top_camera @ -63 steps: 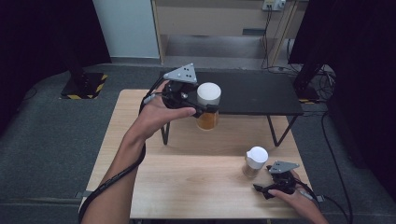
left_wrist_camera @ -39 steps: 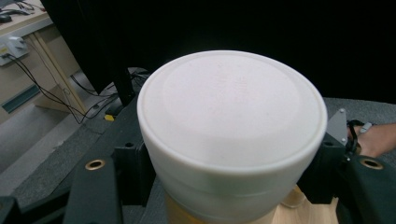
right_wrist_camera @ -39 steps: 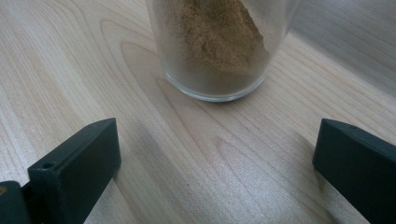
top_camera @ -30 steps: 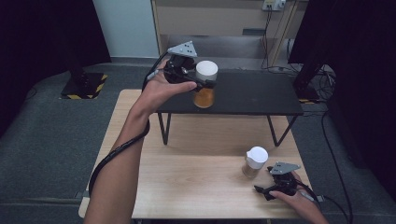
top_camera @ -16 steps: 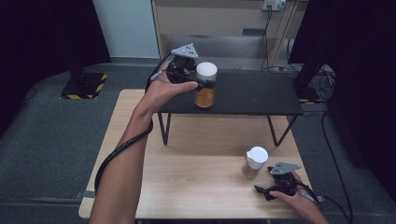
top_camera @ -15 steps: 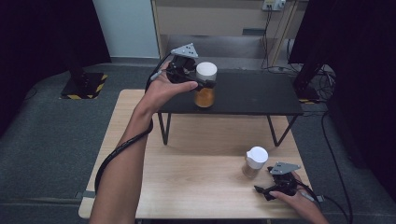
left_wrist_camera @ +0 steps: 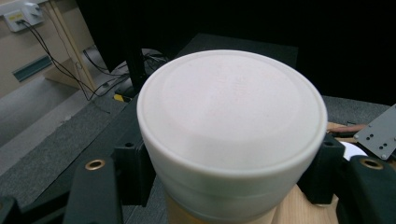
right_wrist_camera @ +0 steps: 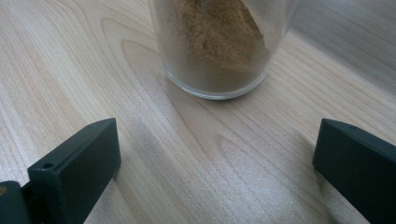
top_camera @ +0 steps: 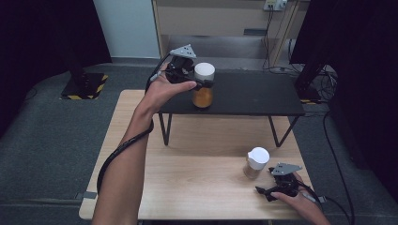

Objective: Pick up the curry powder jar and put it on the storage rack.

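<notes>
1. Gripping the orange-filled jar (top_camera: 203,89) just under its white lid (left_wrist_camera: 232,109) with the left claw (top_camera: 199,83), jaws clamped on both sides.
2. Holding that jar upright at the near left part of the black raised shelf (top_camera: 253,93); contact with the shelf not discernible.
3. Resting the right claw (top_camera: 268,192) on the wooden desk (top_camera: 197,178), jaws spread wide, gripping nothing.
4. Standing just ahead of the right claw: the brown-powder jar (right_wrist_camera: 217,46), untouched.
</notes>
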A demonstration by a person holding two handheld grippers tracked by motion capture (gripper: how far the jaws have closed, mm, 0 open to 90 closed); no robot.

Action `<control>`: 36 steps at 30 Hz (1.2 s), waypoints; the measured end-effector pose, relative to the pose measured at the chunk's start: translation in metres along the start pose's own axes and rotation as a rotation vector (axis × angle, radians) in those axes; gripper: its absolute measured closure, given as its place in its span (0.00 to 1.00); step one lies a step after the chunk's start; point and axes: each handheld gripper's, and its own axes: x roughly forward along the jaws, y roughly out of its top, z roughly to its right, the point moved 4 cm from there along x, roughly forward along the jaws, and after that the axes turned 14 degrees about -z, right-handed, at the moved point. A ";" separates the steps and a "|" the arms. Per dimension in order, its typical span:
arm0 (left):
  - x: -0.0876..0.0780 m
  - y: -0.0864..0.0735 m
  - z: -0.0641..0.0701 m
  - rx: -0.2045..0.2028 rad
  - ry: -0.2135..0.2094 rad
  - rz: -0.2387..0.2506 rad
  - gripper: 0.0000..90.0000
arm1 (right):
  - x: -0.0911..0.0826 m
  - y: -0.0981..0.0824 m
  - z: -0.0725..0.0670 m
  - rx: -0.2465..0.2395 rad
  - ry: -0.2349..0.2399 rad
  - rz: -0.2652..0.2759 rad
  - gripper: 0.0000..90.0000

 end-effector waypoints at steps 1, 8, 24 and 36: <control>0.001 0.000 0.000 0.000 0.001 -0.004 0.37 | 0.000 0.000 0.000 0.000 0.000 0.000 0.02; 0.003 -0.002 -0.003 -0.011 -0.008 0.001 0.37 | 0.000 0.000 0.000 0.000 0.000 0.000 0.02; 0.003 -0.002 0.002 0.024 0.009 0.001 0.23 | 0.000 0.000 0.000 0.000 0.000 0.000 0.02; -0.017 -0.019 0.010 0.009 0.072 -0.016 0.04 | 0.000 0.000 0.000 0.000 0.000 0.000 0.02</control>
